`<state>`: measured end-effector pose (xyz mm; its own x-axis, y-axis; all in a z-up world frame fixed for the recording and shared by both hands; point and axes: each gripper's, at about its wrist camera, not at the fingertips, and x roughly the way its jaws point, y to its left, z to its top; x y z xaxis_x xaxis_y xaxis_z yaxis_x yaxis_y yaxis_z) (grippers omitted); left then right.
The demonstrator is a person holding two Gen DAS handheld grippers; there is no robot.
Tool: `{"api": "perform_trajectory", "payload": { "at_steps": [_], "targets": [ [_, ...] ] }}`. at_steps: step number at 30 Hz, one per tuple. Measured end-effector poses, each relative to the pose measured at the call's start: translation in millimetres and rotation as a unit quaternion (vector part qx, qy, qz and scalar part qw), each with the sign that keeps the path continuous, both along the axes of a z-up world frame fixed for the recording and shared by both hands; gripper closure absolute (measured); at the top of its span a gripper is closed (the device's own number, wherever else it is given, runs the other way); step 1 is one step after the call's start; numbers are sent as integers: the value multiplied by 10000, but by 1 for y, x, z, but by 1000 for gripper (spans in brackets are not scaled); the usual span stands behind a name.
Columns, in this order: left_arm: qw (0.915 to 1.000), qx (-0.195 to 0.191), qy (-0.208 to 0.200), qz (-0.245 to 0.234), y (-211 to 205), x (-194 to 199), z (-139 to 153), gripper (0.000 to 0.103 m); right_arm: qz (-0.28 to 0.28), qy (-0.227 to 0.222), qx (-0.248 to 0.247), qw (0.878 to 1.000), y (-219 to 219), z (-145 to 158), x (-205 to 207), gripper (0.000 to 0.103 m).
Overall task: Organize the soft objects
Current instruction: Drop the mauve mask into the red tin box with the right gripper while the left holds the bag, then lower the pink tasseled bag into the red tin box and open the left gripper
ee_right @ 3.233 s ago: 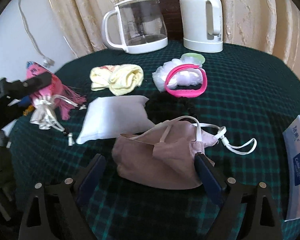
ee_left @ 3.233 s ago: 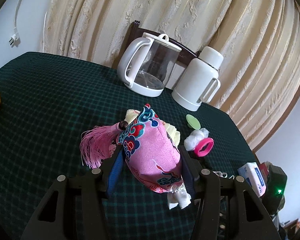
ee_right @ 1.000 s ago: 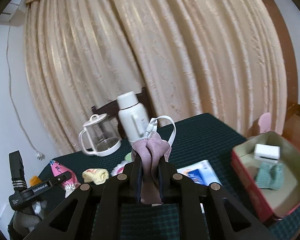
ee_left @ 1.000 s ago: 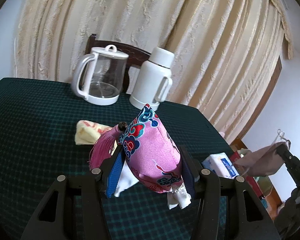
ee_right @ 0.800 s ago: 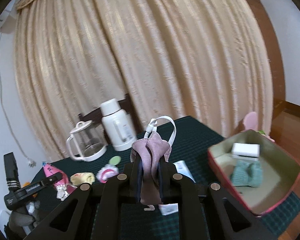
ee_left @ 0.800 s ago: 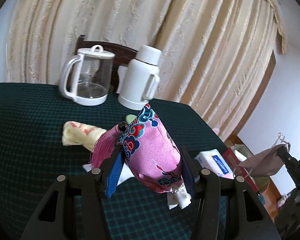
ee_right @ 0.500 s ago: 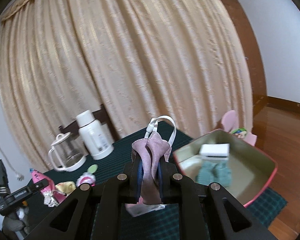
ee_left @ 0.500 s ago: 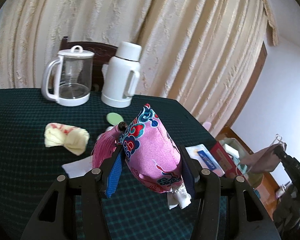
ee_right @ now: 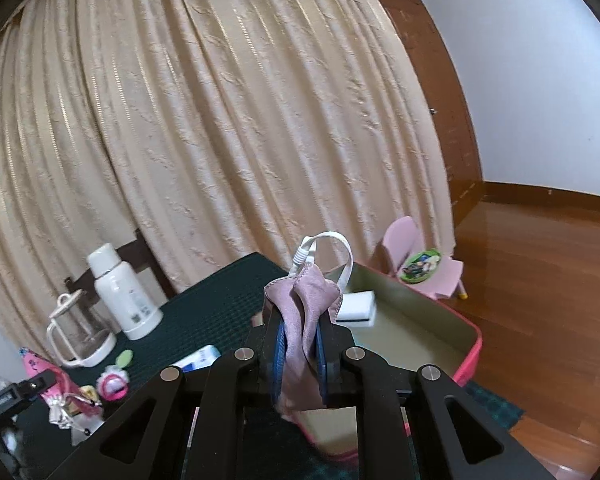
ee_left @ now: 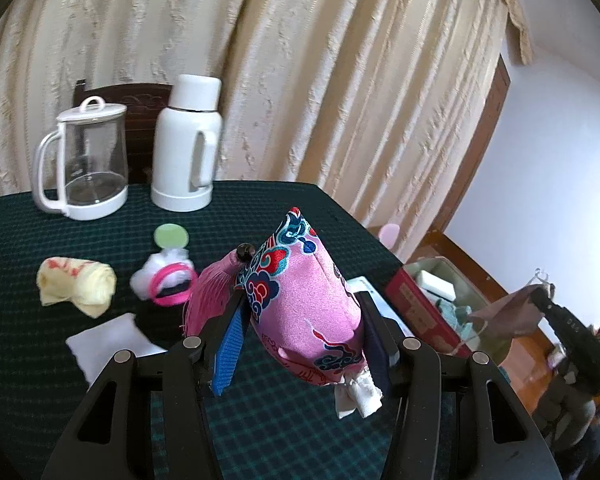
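A beige curtain (ee_right: 228, 128) fills the background. The dark checked counter (ee_left: 28, 360) carries a glass jug (ee_left: 84, 164) and white flask (ee_left: 188, 144) at 11 o'clock. A red box (ee_right: 470, 354) sits at the counter's 3 o'clock edge, a white block (ee_right: 358, 306) inside. The left gripper (ee_left: 300, 336) has its jaws clamped on a pink pouch (ee_left: 308, 300) above the counter. The right gripper (ee_right: 300, 344) has its jaws pressed together on a mauve mask (ee_right: 304, 320), over the box.

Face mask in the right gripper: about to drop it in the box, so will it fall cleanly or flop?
Probably floppy: the face mask folds and droops between the right gripper pads. Its ear loop sticks up, so it might snag.
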<state>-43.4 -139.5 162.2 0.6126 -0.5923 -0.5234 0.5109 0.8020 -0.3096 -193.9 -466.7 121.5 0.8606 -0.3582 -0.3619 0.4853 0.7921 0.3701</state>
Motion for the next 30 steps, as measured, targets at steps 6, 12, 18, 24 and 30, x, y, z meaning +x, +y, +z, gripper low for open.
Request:
{"api": "perform_trajectory", "payload": {
  "at_steps": [6,12,18,24,30],
  "targets": [
    [9997,85,-7,-229,-30,-2,3,49,-116,506,-8,9987,-15,-23,10,66],
    [9989,134,49,-448,-58,-2,3,49,-395,639,-267,9968,-20,-28,1,42],
    [9968,219,9,-774,-92,-7,7,49,-535,538,-232,9968,-33,-28,-12,39],
    [9923,248,-5,-1216,-130,-13,12,49,-654,455,-149,9967,-42,-30,-22,39],
    [9854,254,-2,-1685,-172,-19,12,49,-800,365,-61,9961,-51,-31,-36,39]
  ]
}}
